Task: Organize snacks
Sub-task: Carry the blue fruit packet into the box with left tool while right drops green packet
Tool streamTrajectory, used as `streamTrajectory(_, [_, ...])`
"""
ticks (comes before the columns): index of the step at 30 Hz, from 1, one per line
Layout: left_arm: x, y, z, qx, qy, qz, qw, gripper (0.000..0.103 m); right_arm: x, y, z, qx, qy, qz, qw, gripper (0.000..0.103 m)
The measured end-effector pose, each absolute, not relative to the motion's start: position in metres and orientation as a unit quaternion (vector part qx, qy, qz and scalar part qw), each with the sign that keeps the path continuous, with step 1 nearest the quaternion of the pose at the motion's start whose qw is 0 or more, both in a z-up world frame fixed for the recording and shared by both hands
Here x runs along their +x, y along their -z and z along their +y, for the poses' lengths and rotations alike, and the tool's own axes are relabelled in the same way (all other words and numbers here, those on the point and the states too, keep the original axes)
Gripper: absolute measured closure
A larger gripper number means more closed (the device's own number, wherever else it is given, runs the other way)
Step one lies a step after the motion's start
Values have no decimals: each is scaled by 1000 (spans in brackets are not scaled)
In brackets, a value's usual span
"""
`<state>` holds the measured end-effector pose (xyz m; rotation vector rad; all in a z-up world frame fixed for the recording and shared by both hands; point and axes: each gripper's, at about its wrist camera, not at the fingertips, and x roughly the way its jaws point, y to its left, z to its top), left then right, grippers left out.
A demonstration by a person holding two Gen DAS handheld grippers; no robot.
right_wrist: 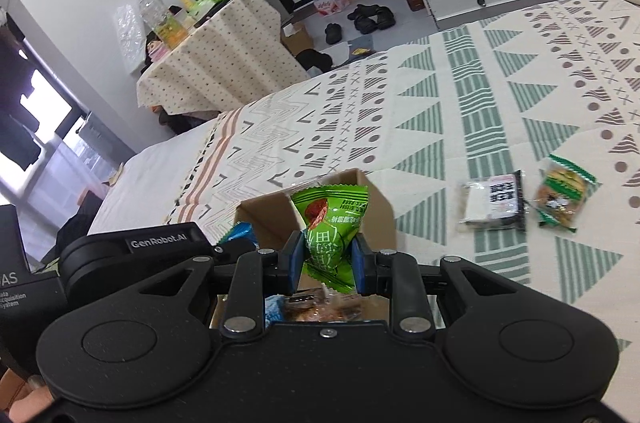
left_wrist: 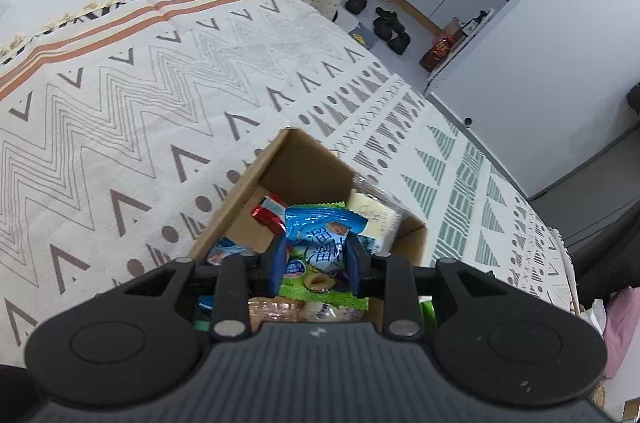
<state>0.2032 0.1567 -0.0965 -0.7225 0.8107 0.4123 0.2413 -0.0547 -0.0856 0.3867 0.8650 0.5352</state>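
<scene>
Claws (left_wrist: 316, 257) (right_wrist: 328, 261) pinch snack packets (left_wrist: 320, 243) (right_wrist: 330, 227) above box (left_wrist: 304, 159).

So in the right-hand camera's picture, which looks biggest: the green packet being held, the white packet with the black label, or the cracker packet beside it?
1. Green packet, though it is nearest the camera, which inflates it.
2. White packet with black label, lying on the patterned cloth.
3. Cracker packet, a bit smaller than its neighbour at a similar distance.
</scene>
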Motion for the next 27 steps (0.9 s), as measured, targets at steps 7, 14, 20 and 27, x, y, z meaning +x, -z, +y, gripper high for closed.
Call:
streamTrajectory(7, [202,104,169,-351,-219,388,824,69,246,88,-37,179,-260,417,852,78])
streamTrajectory(14, [199,104,177,-354,-240,386,818,53,250,90,-19,174,-270,422,847,78])
streamTrajectory(20, [198,103,178,-350,-255,385,815,38,252,91,-4,165,-285,428,842,76])
streamTrajectory(27, [201,100,170,-338,-249,387,821,29,251,94,-15,172,-274,430,843,62])
